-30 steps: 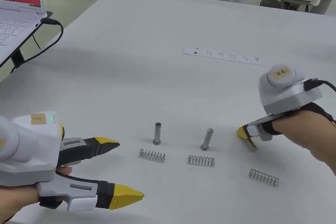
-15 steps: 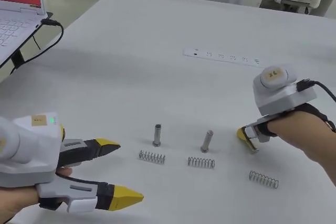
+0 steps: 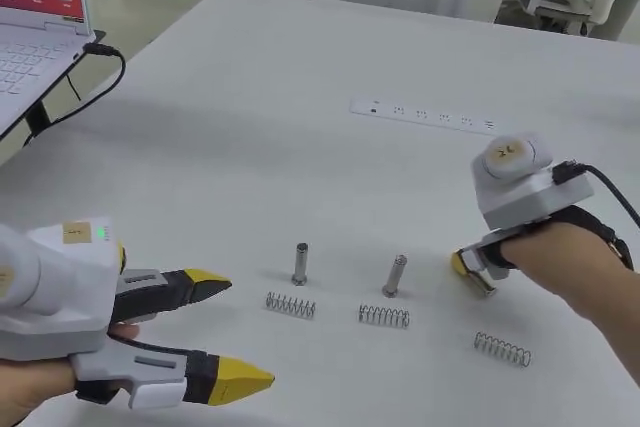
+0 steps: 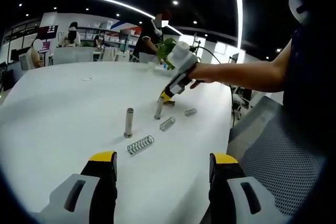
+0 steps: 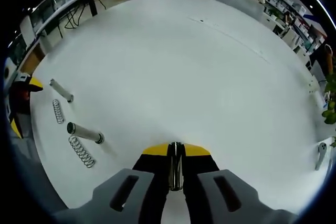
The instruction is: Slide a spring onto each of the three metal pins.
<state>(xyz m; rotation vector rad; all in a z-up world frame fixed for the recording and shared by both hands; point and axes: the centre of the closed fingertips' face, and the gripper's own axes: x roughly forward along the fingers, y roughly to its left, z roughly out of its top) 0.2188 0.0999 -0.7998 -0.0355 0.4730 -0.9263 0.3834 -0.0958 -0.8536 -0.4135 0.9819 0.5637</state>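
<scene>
Two metal pins stand upright on the white table, one on the left [image 3: 300,263] and one in the middle [image 3: 396,275]. A spring lies in front of each, the left spring [image 3: 291,304] and the middle spring [image 3: 384,316]. The third spring [image 3: 502,349] lies further right. My right gripper [image 3: 468,267] is shut on the third pin [image 5: 175,169], its tip down near the table. My left gripper [image 3: 225,332] hovers open at the near left with nothing between its jaws. In the left gripper view the nearest pin [image 4: 128,123] and nearest spring [image 4: 140,144] lie just ahead.
A white power strip [image 3: 425,115] lies further back on the table. A laptop [image 3: 35,17] sits at the far left with a black cable [image 3: 85,82] trailing over the table edge. Office chairs stand beyond the far edge.
My right gripper has leaned a little to the left, still holding the pin. The left gripper and the loose parts have stayed put; the head camera shifted slightly.
</scene>
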